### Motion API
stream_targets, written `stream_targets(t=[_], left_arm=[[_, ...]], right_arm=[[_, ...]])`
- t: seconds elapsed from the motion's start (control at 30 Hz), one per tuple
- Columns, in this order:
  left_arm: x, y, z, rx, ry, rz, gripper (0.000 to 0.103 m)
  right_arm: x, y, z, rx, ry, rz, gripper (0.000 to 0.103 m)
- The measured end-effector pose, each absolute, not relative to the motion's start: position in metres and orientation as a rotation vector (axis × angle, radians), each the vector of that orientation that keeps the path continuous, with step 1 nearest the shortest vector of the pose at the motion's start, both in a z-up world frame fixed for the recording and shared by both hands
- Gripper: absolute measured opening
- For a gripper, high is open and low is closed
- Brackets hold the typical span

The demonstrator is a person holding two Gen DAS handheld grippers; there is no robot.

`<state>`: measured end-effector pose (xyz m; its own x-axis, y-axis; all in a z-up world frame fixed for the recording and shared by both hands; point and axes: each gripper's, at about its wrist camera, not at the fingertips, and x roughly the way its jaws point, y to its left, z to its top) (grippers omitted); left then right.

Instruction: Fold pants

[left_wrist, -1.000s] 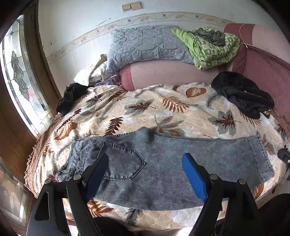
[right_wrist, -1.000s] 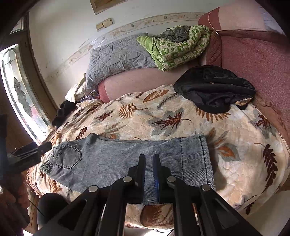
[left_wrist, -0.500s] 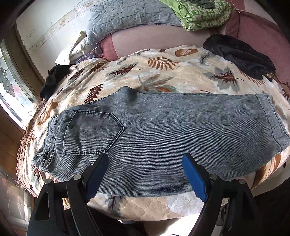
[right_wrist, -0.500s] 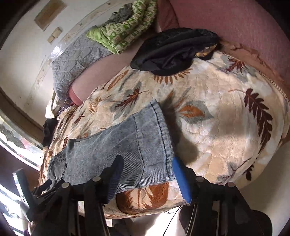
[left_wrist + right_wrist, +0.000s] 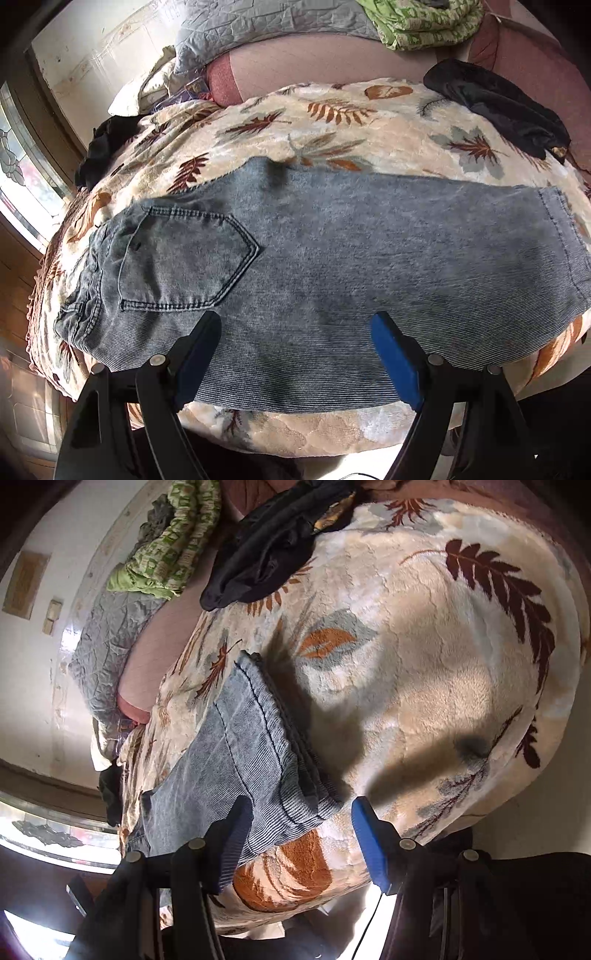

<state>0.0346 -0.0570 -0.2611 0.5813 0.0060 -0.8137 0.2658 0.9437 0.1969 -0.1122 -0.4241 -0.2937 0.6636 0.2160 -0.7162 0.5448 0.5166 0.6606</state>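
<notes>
The pants (image 5: 332, 266) lie flat across the blanket (image 5: 332, 122) (waist left, hems right). A dark garment (image 5: 495, 107) lies behind, pillows (image 5: 266, 26) beyond.

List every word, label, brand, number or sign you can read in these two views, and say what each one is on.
None can be read.
The jeans show only stitching on the back pocket, no brand patch.
The green patterned cloth carries small white marks, too blurred to tell if they are letters.
The framed plaque on the wall and the switch plate below it show no legible text.
</notes>
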Motion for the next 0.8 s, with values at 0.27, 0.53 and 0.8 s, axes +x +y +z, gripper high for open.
stream_targets(t=[0.27,0.53,0.8], left_arm=[[0.021,-0.075,-0.242,0.321,0.913,-0.218,0.084],[0.021,-0.078,-0.245,0.330,0.927,-0.200,0.084],[0.032,-0.084,-0.249,0.336,0.931,-0.187,0.084]], right_arm=[[-0.112,-0.426,-0.308,1.123,0.767,-0.218,0.061],[-0.113,-0.426,-0.300,1.111,0.715,-0.186,0.028],[-0.108,-0.441,-0.280,1.115,0.620,-0.175,0.019]])
